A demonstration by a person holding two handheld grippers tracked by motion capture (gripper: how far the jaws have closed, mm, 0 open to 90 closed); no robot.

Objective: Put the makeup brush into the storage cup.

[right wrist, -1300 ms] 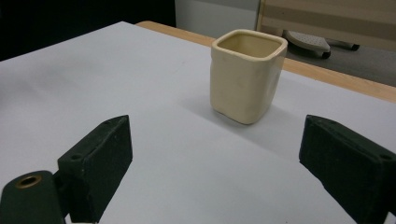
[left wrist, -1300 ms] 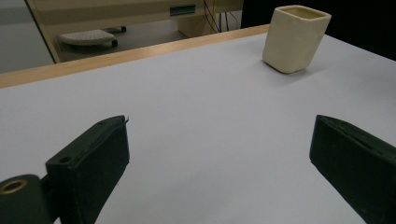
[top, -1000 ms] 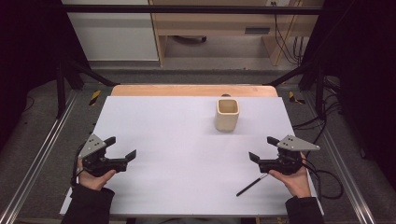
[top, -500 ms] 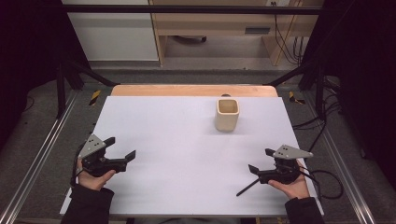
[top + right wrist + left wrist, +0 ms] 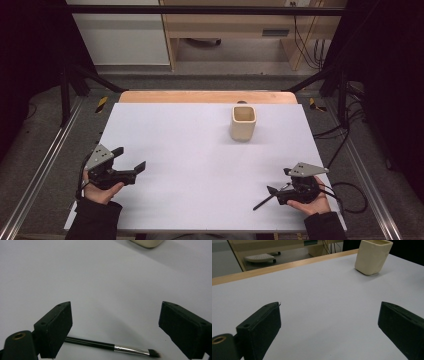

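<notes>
A thin black brush (image 5: 100, 344) with a silver ferrule lies flat on the white table top (image 5: 200, 150), near the front right edge. My right gripper (image 5: 117, 315) is open and held low over it, so the brush (image 5: 261, 203) lies between the jaws and close to their base, untouched. The person's hand holds that right gripper (image 5: 279, 184) at the table's front right. My left gripper (image 5: 129, 158) rests open at the front left with nothing between its jaws (image 5: 330, 312). A cream square cup (image 5: 243, 122) stands upright at the back, right of centre.
The cup (image 5: 373, 256) is far ahead of the left gripper, to its right, and its base (image 5: 147, 243) shows beyond the right gripper. A wooden strip (image 5: 207, 96) borders the table's far edge. Cables (image 5: 350, 192) trail off the right side.
The right gripper has moved back toward the person and lowered over the brush, still open. The left gripper, the cup and the brush have not moved.
</notes>
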